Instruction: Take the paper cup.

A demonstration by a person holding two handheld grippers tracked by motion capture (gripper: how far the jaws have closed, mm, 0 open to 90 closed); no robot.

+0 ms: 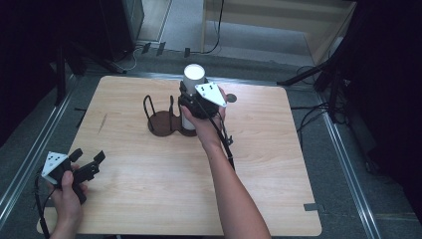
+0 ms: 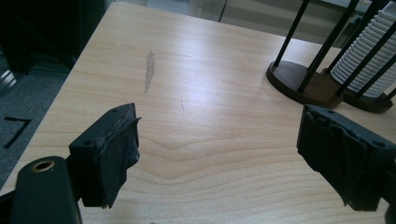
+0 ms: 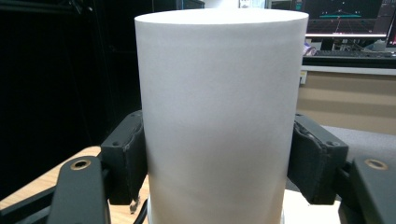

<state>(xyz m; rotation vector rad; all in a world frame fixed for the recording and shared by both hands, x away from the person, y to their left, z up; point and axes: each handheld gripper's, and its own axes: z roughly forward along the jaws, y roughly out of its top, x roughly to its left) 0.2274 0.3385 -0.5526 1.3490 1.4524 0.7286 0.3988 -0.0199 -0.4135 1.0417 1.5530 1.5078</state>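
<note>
A white paper cup (image 1: 194, 74) stands upside down in my right gripper (image 1: 191, 94), which is shut on its lower wall above the far middle of the table. In the right gripper view the cup (image 3: 219, 107) sits between the two black pads (image 3: 127, 161), which press on both its sides. Just below it is a dark wooden rack (image 1: 161, 122) with black upright rods. The left gripper view shows the rack base (image 2: 299, 81) and a stack of white cups (image 2: 369, 56) inside the rods. My left gripper (image 1: 89, 157) rests at the near left corner, open with nothing between its fingers (image 2: 112, 149).
A small grey disc (image 1: 231, 98) lies on the wooden table (image 1: 278, 169) right of the rack. A grey scuff (image 1: 103, 123) marks the left side. Black stand legs (image 1: 303, 74) and cables lie on the floor beyond the far edge.
</note>
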